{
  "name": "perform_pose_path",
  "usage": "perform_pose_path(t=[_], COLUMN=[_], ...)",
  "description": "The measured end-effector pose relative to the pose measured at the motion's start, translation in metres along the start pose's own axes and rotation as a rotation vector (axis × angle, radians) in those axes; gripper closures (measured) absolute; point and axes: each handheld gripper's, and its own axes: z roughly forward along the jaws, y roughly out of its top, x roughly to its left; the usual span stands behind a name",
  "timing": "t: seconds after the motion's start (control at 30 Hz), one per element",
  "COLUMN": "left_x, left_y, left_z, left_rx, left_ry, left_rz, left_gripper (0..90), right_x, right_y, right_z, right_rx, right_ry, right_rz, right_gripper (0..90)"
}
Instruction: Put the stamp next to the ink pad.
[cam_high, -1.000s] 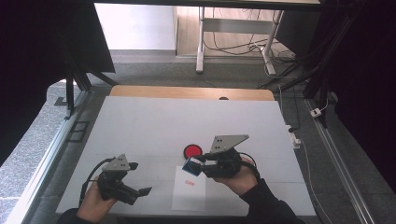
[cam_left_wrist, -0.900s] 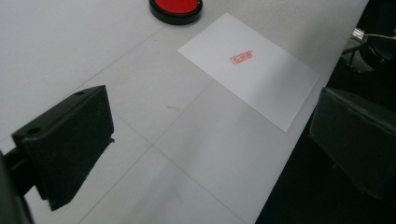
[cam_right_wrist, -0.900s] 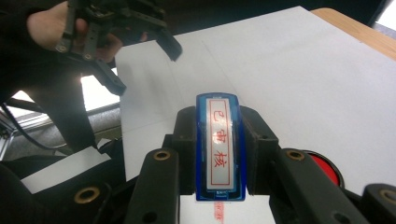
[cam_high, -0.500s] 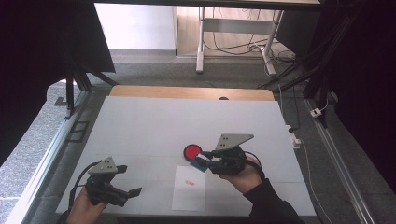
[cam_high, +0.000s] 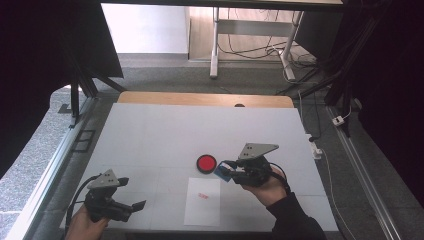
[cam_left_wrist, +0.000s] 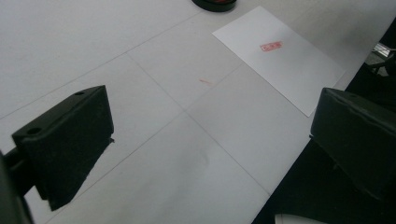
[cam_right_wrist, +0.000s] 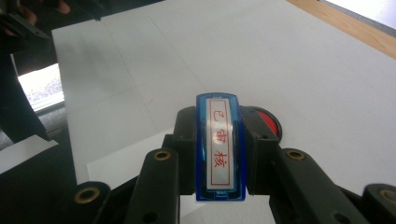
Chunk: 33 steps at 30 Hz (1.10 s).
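My right gripper (cam_high: 227, 170) is shut on a blue stamp (cam_high: 221, 173) and holds it just right of the round red ink pad (cam_high: 206, 163). The right gripper view has the stamp (cam_right_wrist: 219, 154) clamped between the jaws, its white label with red characters facing the camera and the ink pad (cam_right_wrist: 270, 123) behind it. A white sheet (cam_high: 202, 202) bearing a small red stamp mark (cam_high: 202, 195) lies at the table's front. My left gripper (cam_high: 137, 207) rests open at the front left with nothing between its fingers; its own view shows the sheet (cam_left_wrist: 280, 60) ahead.
The white table top (cam_high: 165, 135) has a wooden strip (cam_high: 200, 98) along its far edge. Metal rails run down both sides, and cables lie on the floor beyond. The left gripper sits close to the table's front edge (cam_left_wrist: 280, 177).
My left gripper has drawn back to the left, toward the front corner. The right gripper has shifted a little to the right with the stamp still in it.
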Motion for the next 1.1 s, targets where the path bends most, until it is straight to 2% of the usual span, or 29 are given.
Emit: perform_pose_path(t=[0.33,0.53,1.1], left_x=[-0.002,-0.002,-0.001], left_y=[0.000,-0.001,-0.002], left_z=[0.001,-0.001,-0.004], left_rx=[0.012,0.006,0.005], left_ry=[0.025,0.036,0.055], left_rz=[0.012,-0.002,-0.013], left_gripper=[0.0,0.0,0.0], right_x=[-0.009,-0.015,-0.040], right_y=[-0.010,-0.014,-0.033], right_z=[-0.006,-0.010,-0.011], right_rx=[0.015,0.019,0.076], right_ry=[-0.036,-0.072,-0.223], right_rz=[0.027,0.040,0.078], right_gripper=[70.7,70.7,70.6])
